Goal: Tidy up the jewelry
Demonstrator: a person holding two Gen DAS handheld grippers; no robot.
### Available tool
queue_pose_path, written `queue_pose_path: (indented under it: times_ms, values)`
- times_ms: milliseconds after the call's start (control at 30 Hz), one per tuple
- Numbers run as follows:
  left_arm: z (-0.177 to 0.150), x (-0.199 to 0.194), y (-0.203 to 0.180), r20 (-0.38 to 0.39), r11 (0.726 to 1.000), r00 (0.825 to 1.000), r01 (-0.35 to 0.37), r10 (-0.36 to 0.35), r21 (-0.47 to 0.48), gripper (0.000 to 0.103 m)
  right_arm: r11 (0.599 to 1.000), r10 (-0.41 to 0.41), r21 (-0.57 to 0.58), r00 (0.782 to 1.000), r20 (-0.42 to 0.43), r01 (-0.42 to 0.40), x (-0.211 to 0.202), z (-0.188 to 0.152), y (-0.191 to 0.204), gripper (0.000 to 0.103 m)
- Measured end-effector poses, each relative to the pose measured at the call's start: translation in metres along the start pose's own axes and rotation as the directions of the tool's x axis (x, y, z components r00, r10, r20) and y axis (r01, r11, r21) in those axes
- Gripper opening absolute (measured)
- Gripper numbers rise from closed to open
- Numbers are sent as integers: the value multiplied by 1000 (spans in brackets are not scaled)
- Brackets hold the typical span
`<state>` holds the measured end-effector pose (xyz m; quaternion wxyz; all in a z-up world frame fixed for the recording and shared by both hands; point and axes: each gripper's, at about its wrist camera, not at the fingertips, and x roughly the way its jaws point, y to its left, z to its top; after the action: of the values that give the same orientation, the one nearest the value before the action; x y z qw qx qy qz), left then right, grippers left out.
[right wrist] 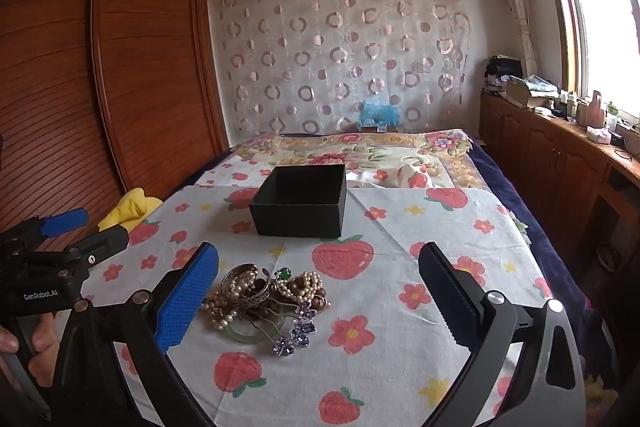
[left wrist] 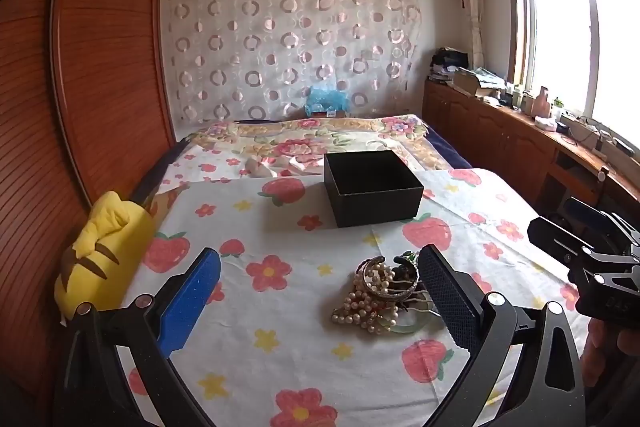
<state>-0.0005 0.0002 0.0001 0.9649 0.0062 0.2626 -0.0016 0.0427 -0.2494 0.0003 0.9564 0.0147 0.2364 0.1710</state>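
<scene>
Nearest to both cameras, the left gripper and the right gripper are held low over the near part of the bed, which is covered with a strawberry-printed sheet. The jaws of both are spread wide and nothing is gripped by either.

Just beyond the jaws, the jewelry pile is found on the sheet, toward the near edge of the bed. In the left view it lies against the inner side of the right-hand finger; in the right view it lies just beside the left-hand finger. Pearl strands, a metal bangle, a pale green bangle, brown beads and a purple flower piece are tangled together.

The pile is judged to be light, but loose and knotted. The pearl strands are soft and would hang and drag their neighbours; the green bangle looks stiff, smooth and possibly breakable. A stiff ring such as the metal bangle is judged the best place for a hold, taken across its rim.

Farther away, near the middle of the bed, a black open box stands apart from the pile, and seems empty. A yellow plush toy is seen at the left edge.
</scene>
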Motion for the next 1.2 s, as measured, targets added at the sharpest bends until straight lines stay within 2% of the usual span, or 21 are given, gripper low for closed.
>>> queue_pose_path:
  times_ms: [1200]
  values:
    - [1, -1, -2, -1, 1000, 1000, 4, -4, -2, 96, 1000, 0, 4, 1000, 10, 0, -2, -3, -4, 101]
